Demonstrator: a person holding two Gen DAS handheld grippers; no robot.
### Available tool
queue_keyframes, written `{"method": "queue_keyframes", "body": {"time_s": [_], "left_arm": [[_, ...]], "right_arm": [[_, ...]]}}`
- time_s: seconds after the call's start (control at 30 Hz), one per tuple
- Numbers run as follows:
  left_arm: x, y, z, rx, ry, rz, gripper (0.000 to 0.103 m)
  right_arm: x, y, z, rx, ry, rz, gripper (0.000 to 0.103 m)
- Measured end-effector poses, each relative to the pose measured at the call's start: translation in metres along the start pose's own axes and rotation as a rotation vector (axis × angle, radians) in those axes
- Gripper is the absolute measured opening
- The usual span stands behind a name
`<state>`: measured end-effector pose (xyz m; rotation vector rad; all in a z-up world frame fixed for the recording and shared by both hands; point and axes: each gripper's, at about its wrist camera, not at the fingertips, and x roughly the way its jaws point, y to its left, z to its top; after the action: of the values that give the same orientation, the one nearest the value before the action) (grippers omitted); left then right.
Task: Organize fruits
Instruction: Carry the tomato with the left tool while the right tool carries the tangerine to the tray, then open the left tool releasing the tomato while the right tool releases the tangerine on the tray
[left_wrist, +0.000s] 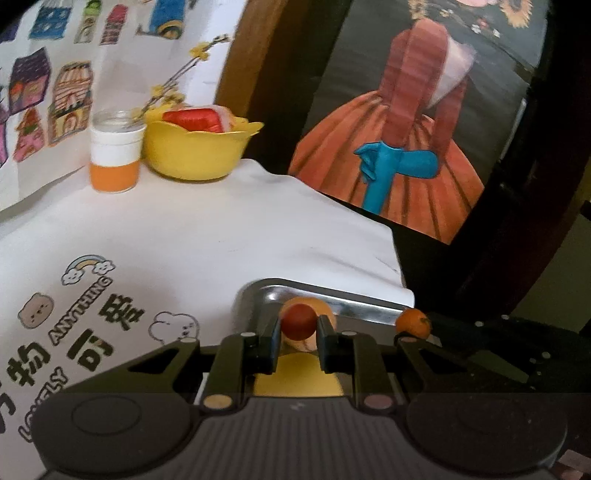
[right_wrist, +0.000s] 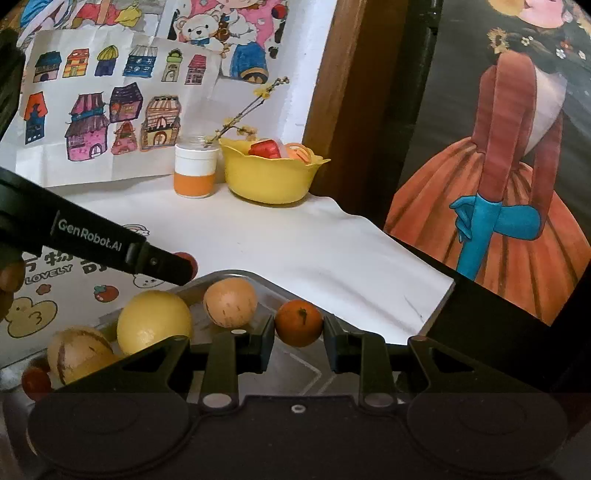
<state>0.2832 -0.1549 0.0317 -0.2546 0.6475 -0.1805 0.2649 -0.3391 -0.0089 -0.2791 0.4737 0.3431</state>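
I go from the left side of the frames to the right.

At the far left of my right wrist view, low down, a small red fruit (right_wrist: 35, 382) peeks out at the edge of the metal tray (right_wrist: 236, 275). Next to it sits a tan striped fruit (right_wrist: 77, 354), then a big yellow fruit (right_wrist: 153, 321), then another tan fruit (right_wrist: 229, 302). All of these lie in the tray.

My left jaws (left_wrist: 298, 334) hold a small dark red fruit (left_wrist: 299, 320). The jaws are closed in tight on both sides of it, above the tray (left_wrist: 332, 299). In the right wrist view this same tool reaches in from the left, and the red fruit (right_wrist: 184, 258) shows at its tip.

My right jaws (right_wrist: 299, 334) are a bit to the right. They sit close on each side of a small orange fruit (right_wrist: 299, 322), and I think they grip it, above the right part of the tray.

Higher up, in the middle of the frame, a white and orange cup (right_wrist: 195, 171) stands on the white surface (right_wrist: 295, 243). Just beside it is a yellow bowl (right_wrist: 271, 177) with something red and orange already in it.

I think the job is only partly done. Two fruits are in my jaws now. At least four more wait in the tray. I cannot tell for sure where they should go, maybe the yellow bowl.
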Motion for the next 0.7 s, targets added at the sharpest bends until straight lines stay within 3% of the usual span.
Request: {"method": "queue_keyframes", "body": {"time_s": [0.7], "left_arm": [[0.018, -0.043, -0.009, 0.133, 0.041, -0.021, 0.022]], "right_arm": [[-0.007, -0.009, -0.026, -0.014, -0.018, -0.059, 0.031]]}}
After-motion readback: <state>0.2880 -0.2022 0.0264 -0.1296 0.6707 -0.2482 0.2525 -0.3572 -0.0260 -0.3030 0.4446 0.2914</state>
